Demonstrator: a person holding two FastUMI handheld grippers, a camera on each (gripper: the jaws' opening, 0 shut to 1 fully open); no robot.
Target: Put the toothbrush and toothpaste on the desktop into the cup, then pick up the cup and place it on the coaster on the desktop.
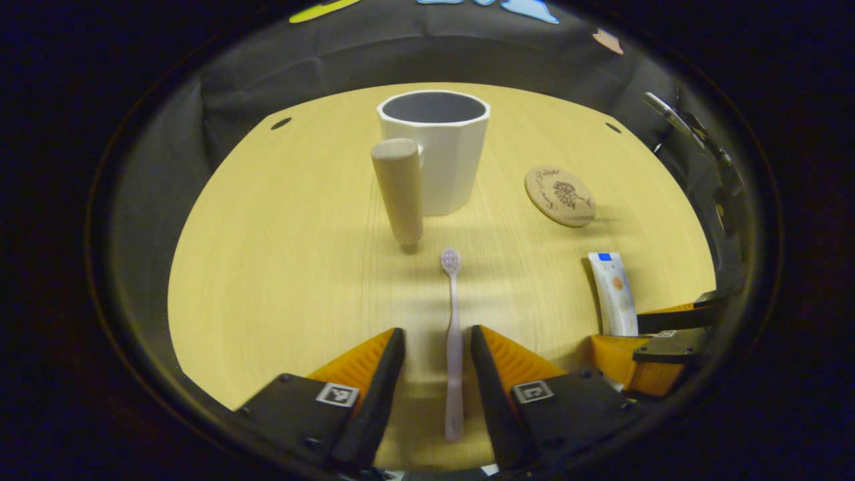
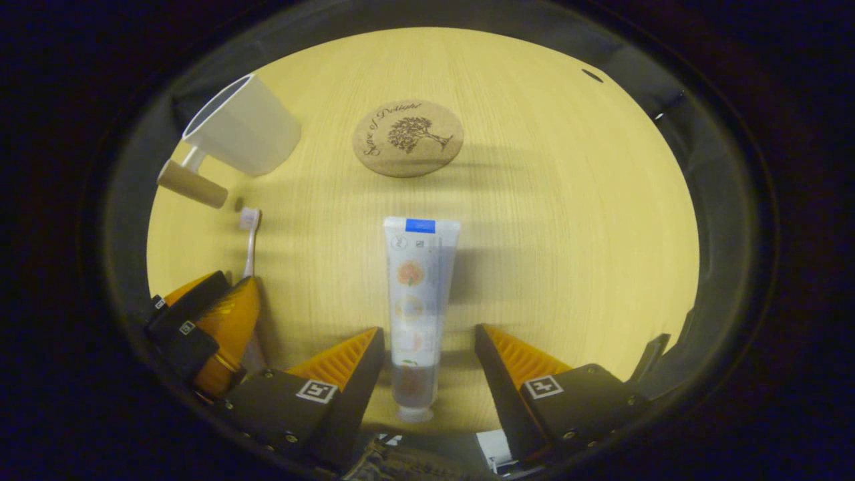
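Observation:
A pale toothbrush point(image 1: 453, 341) lies on the wooden desktop point(image 1: 280, 267), its handle between the fingers of my open left gripper point(image 1: 437, 337), neither finger touching it. Beyond it stands a white cup point(image 1: 441, 150) with a round wooden handle point(image 1: 398, 190). A cork coaster point(image 1: 560, 196) lies to the right of the cup. The white toothpaste tube point(image 2: 417, 300) lies lengthwise between the fingers of my open right gripper point(image 2: 429, 341), with gaps on both sides. In the right gripper view the cup point(image 2: 240, 127), coaster point(image 2: 407, 138), toothbrush point(image 2: 249, 244) and left gripper point(image 2: 220, 304) sit to the left.
The right gripper point(image 1: 668, 334) and the toothpaste tube point(image 1: 614, 294) sit at the right edge of the left gripper view. Black cloth point(image 1: 320, 53) walls the desktop's far side. Small holes point(image 1: 281, 123) mark the desktop's far corners.

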